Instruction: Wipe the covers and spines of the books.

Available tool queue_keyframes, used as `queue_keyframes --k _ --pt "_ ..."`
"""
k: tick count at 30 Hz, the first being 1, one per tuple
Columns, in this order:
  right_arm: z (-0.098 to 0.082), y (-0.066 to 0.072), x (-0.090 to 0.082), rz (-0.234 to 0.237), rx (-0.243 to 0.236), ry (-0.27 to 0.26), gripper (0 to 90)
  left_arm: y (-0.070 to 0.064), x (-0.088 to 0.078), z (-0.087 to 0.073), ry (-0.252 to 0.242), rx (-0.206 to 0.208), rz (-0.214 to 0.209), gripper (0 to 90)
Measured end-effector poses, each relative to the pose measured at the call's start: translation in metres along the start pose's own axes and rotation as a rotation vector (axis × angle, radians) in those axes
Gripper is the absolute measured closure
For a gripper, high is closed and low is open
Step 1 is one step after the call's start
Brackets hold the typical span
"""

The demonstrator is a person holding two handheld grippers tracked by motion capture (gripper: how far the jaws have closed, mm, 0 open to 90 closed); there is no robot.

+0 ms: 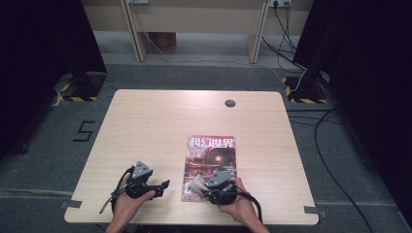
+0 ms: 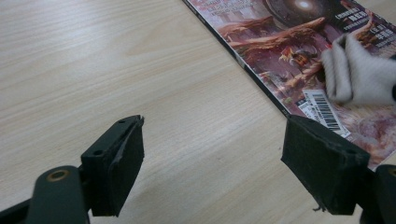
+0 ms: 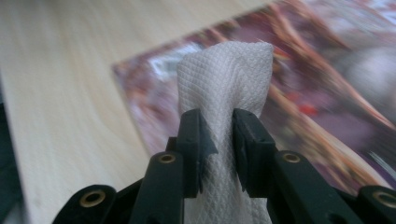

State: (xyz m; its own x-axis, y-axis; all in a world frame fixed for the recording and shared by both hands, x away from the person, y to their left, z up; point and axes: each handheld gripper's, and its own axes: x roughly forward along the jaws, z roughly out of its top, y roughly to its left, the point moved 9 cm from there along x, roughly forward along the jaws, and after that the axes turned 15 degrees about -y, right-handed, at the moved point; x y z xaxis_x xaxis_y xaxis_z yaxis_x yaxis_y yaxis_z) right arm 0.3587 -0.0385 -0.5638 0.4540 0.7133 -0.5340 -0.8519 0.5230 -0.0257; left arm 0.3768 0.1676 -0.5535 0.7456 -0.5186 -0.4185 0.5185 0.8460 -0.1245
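My left gripper point(image 1: 163, 185) sits low over bare tabletop near the front edge, its jaws spread wide with nothing between them. In the left gripper view I see only pale wood grain between the two black pads point(image 2: 122, 164), and the right-hand pad stands just beside the magazine's spine edge, close to the barcode point(image 2: 324, 111) printed on the cover.

The wooden table point(image 1: 145, 121) carries one item: a magazine point(image 1: 212, 155) with a red-brown science-fiction cover and white Chinese title characters along its top. It lies flat, slightly right of the table's middle, its lower edge close to my hands.

My right gripper point(image 1: 198, 186) is over the magazine's lower left corner. Its jaws are pinched on a folded white paper towel point(image 3: 225, 74); in the right gripper view the quilted wad bulges out above the two pads that squeeze it. From the left gripper view the towel point(image 2: 357, 70) rests on the cover just above the barcode.
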Motion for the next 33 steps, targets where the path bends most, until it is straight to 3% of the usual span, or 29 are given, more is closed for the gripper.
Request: queue_keyframes --k 3,9,12,17,20,22,24,27,31,33 --pt "-0.008 -0.012 -0.012 -0.041 0.023 -0.005 73.4 -0.004 0.002 -0.002 0.008 0.002 -0.01 20.4" --pt "-0.013 -0.012 -0.021 -0.041 0.034 -0.013 73.4 -0.015 0.004 -0.004 0.016 -0.011 -0.053 20.3" --pt "-0.016 -0.021 -0.025 -0.072 0.028 -0.007 73.4 -0.025 0.008 -0.006 0.024 -0.035 -0.09 20.3" --pt "-0.021 -0.049 -0.032 -0.148 0.069 -0.014 73.7 -0.039 0.014 -0.008 0.035 -0.006 -0.114 20.3" --pt "-0.022 -0.047 -0.033 -0.148 0.074 -0.017 73.3 -0.043 0.018 -0.007 0.032 0.003 -0.118 20.2" --pt "-0.022 -0.037 -0.034 -0.113 0.07 -0.018 73.1 -0.045 0.022 -0.008 0.034 0.01 -0.114 20.1" --pt "-0.023 -0.035 -0.034 -0.108 0.059 -0.022 73.4 -0.049 0.026 -0.01 0.046 0.018 -0.121 20.0" --pt "-0.023 -0.044 -0.034 -0.134 0.072 -0.026 73.7 -0.056 0.029 -0.012 0.056 0.041 -0.132 20.0" --pt "-0.022 -0.054 -0.031 -0.148 0.105 -0.035 73.8 -0.062 0.036 -0.015 0.072 0.108 -0.122 20.0" --pt "-0.02 -0.064 -0.028 -0.169 0.104 -0.03 73.7 -0.064 0.038 -0.015 0.076 0.11 -0.119 18.8"
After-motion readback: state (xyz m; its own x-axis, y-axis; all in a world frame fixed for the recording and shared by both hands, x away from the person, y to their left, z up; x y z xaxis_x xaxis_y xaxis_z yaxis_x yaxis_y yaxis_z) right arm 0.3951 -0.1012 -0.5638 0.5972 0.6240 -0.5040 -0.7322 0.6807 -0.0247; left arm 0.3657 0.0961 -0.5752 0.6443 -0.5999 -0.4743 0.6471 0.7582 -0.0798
